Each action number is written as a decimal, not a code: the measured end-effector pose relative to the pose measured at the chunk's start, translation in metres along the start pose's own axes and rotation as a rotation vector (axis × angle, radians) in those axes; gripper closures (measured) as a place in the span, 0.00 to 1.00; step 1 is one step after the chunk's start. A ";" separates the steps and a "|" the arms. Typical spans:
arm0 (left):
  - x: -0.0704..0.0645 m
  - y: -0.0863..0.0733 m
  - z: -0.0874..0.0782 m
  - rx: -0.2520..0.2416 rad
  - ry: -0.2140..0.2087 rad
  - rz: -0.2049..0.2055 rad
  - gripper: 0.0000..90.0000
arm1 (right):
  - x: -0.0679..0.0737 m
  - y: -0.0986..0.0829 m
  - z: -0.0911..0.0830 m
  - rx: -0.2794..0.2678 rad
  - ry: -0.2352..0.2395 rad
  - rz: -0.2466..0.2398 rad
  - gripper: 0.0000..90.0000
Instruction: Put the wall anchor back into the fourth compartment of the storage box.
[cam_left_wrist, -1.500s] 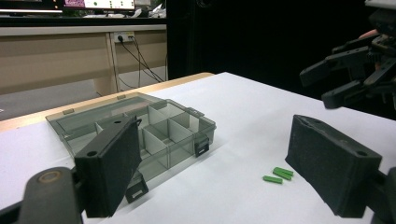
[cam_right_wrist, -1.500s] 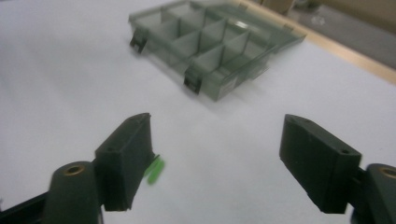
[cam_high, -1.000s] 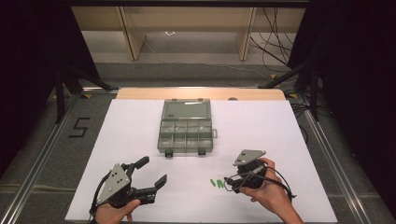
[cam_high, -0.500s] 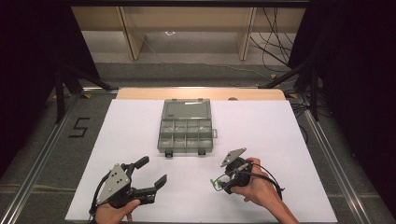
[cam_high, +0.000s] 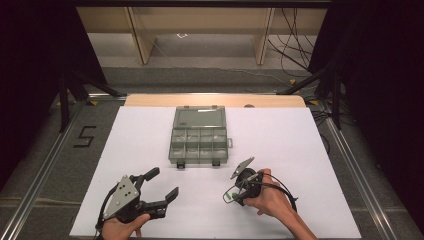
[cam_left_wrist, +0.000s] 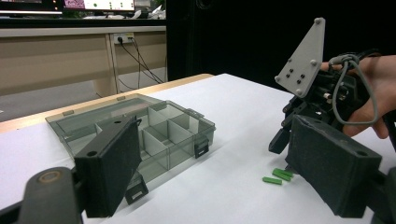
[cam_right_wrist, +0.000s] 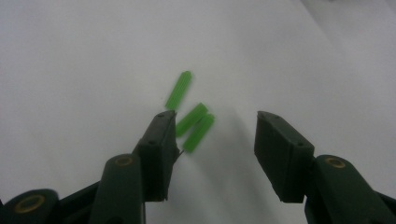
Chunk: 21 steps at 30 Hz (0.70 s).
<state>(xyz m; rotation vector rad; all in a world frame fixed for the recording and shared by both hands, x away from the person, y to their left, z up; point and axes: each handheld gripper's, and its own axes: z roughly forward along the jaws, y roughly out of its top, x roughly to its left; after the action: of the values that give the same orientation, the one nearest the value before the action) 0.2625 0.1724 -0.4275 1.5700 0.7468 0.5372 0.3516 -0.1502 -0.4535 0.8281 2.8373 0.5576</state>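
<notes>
Three small green pegs (cam_right_wrist: 190, 120) lie close together on the white table sheet (cam_high: 300, 150). My right gripper (cam_right_wrist: 215, 122) is open and tilted down just over them, its left jaw at the edge of two pegs. The pegs (cam_left_wrist: 278, 176) rest right beneath the right gripper (cam_left_wrist: 285, 144) in the left gripper view. A smoky clear compartment box (cam_high: 200, 137) stands open in the middle of the sheet, and its compartments look empty. My left gripper (cam_high: 162, 184) hovers open at the front left, holding nothing and pointing toward the box (cam_left_wrist: 135, 130).
The white sheet covers a table with metal rails along both sides. A wooden strip (cam_high: 215, 100) runs along its far edge. Beyond the table are a floor, wooden furniture legs and cables (cam_high: 290, 50). A "5" mark (cam_high: 84, 136) sits left of the sheet.
The right gripper has moved left and tipped down over the green pegs. The left gripper has stayed where it was.
</notes>
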 end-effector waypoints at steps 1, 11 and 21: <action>0.000 0.000 0.000 0.000 0.000 0.000 0.19 | 0.000 0.001 0.001 0.008 0.001 0.004 0.57; 0.000 0.000 0.000 -0.002 -0.001 0.000 0.19 | 0.000 0.001 0.007 0.052 0.011 -0.017 0.68; 0.000 0.000 0.000 -0.001 -0.001 0.001 0.19 | -0.003 0.003 0.008 0.070 0.030 -0.031 0.82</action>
<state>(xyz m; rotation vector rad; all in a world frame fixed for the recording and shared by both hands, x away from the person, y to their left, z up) 0.2627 0.1727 -0.4273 1.5701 0.7449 0.5374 0.3570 -0.1468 -0.4594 0.7924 2.9065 0.4733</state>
